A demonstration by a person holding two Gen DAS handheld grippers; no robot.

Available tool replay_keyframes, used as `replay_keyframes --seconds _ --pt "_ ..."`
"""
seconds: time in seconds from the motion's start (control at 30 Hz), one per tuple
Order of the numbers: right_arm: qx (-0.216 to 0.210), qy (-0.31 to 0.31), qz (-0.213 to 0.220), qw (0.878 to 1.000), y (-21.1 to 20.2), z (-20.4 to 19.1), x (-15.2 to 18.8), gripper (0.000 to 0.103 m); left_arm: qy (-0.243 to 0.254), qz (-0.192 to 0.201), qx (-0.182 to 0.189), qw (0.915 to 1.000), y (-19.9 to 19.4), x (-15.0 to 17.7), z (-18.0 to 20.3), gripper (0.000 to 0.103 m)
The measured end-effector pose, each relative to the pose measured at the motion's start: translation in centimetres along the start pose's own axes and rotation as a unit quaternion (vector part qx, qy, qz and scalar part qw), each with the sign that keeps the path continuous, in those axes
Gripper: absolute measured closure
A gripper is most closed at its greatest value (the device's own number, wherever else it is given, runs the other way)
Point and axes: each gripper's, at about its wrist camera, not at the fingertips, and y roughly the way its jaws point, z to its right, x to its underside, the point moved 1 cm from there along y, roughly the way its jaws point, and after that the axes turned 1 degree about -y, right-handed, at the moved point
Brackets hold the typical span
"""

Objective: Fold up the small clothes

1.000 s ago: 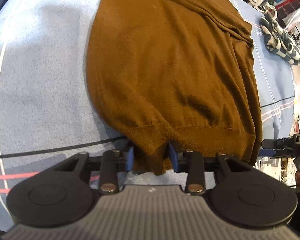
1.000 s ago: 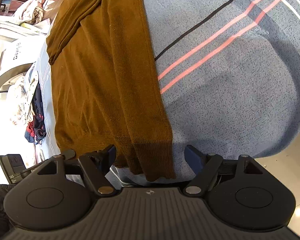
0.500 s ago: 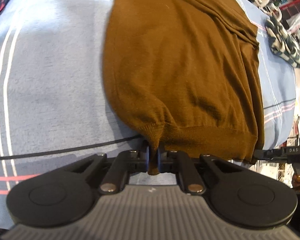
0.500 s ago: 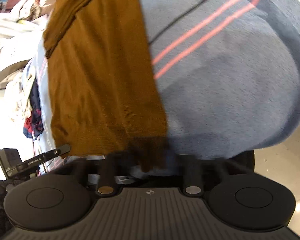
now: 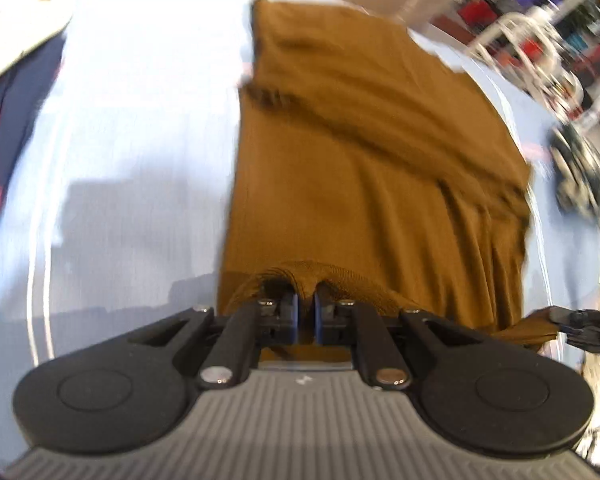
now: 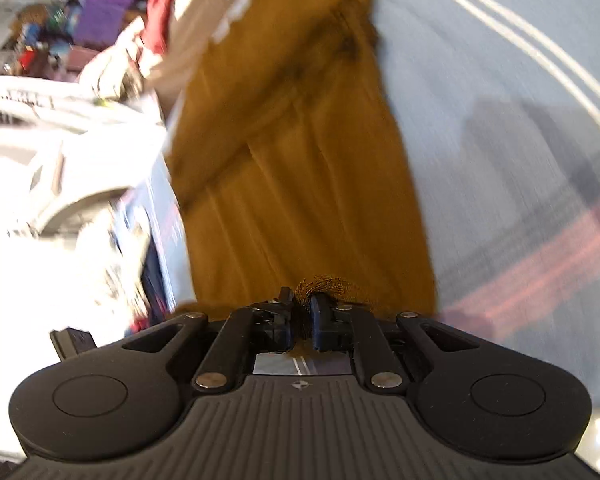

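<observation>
Both grippers are clamped on the hem of the brown knit sweater (image 5: 364,152): left gripper (image 5: 306,312) pinches one corner, right gripper (image 6: 300,318) the other; it's stretched over the pale blue striped tabletop (image 5: 132,152)

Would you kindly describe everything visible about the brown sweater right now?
The brown sweater is a fine-knit, mustard-brown garment with a ribbed hem. It lies lengthwise on a pale blue striped cloth, body creased into long folds, apparently with a sleeve laid diagonally across it. Its near hem is bunched and lifted: the left gripper is shut on one part of the hem, the right gripper on another. The far end appears to reach a pile of other clothes. Motion blur hides finer detail.
</observation>
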Motion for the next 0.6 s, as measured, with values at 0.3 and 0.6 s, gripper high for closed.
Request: replay_keyframes --seconds 0.3,0.6 --pt "-0.011 0.018 0.071 0.997 2.6 -3.1 -17.0 0.087 -0.064 0.078 -0.031 0.9944 4.1 -17.0 2.7 0.097" --pt "0.049 -0.019 0.08 0.995 4.5 -4.1 -23.0 0.094 -0.009 0.066 -0.042 0.9969 7.1 -22.6 5.6 0.089"
